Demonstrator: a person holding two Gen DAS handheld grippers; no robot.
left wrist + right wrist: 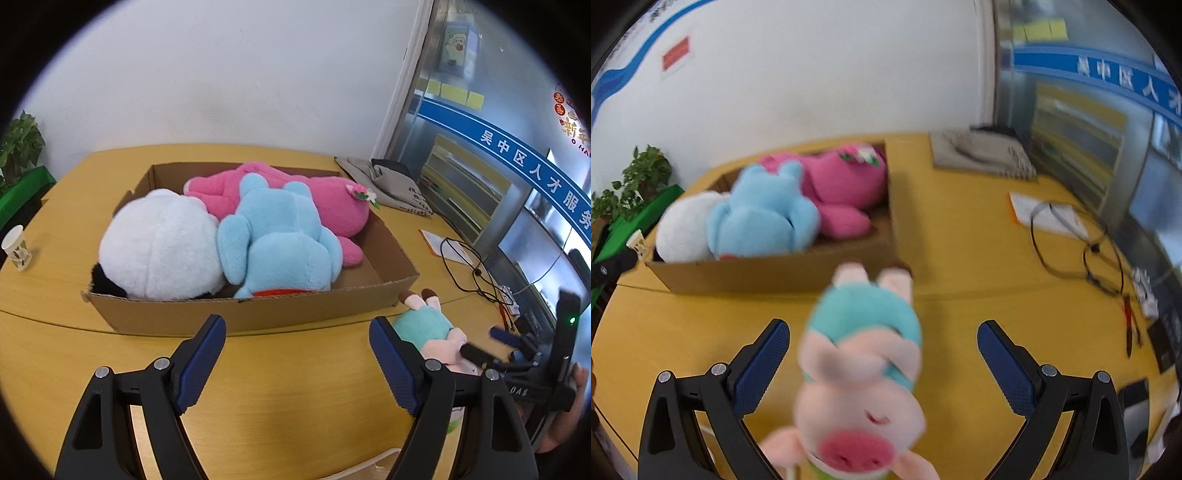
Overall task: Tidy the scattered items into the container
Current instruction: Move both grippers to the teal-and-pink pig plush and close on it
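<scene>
While agape: right gripper (882, 363) astride pig plush (860, 369).

White characters "吴中区人才服务" on the blue band (532, 173) across the glass partition (461, 122).

Right hand-held gripper (882, 365) at bottom of frame, jaws spread wide, blue pads well clear on either side of pink pig plush (860, 373) in teal top, lying between them on yellow worktop (979, 306). Behind it, at centre left, cardboard box (775, 273) holding white plush (687, 232), light blue plush (764, 218) and pink plush (846, 184). Black cable (1071, 251) looped at right. Whole picture blurred.
</scene>
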